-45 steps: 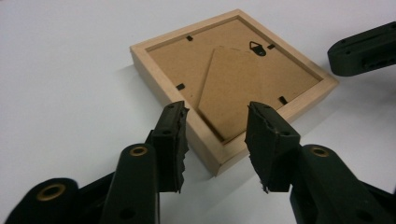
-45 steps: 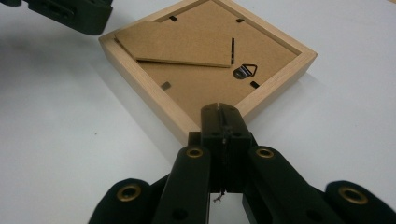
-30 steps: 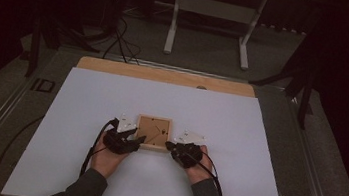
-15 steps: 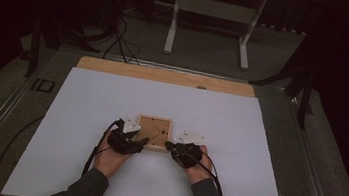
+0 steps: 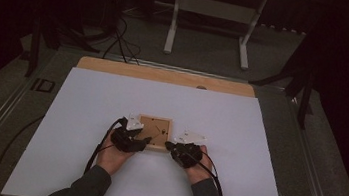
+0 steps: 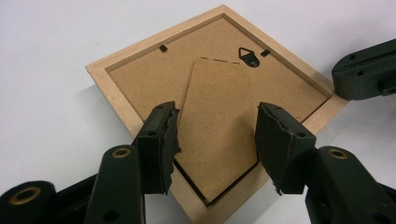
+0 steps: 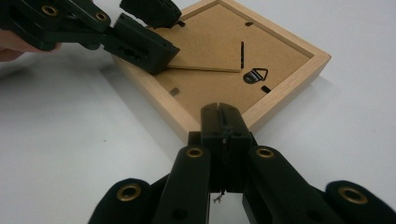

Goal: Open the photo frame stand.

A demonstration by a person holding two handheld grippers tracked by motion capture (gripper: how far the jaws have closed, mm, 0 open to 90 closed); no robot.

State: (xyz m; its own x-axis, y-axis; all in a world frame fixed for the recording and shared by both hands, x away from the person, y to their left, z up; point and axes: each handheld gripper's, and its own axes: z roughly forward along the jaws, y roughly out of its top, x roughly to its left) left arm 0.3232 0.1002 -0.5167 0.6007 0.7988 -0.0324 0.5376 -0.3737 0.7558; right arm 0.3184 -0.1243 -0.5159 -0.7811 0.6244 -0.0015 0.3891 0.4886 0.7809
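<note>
Left gripper (image 6: 212,140): fingers (image 6: 159,144) wide apart, one each side of the easel stand (image 6: 219,126), the hinged brown flap on the frame's back. They have just been opening; pads don't press the flap now. The flap's free end is lifted off the backing board (image 6: 144,77), seen edge-on in the right gripper view, with the left gripper's finger tip at its raised end.

Right gripper (image 7: 223,119): fingers fully together, nothing between them, tips resting on the near corner of the wooden picture frame (image 7: 285,88).

Frame lies face down on the table (image 5: 87,97), near the front edge, between both grippers. In the high view the left gripper (image 5: 143,139) sits at its front-left corner and the right gripper (image 5: 169,146) at its front-right corner. Black hanger hook (image 6: 250,57) and small black retaining tabs (image 6: 163,48) sit on the backing. Table top is white with a bare wood strip (image 5: 165,75) along the far edge.
</note>
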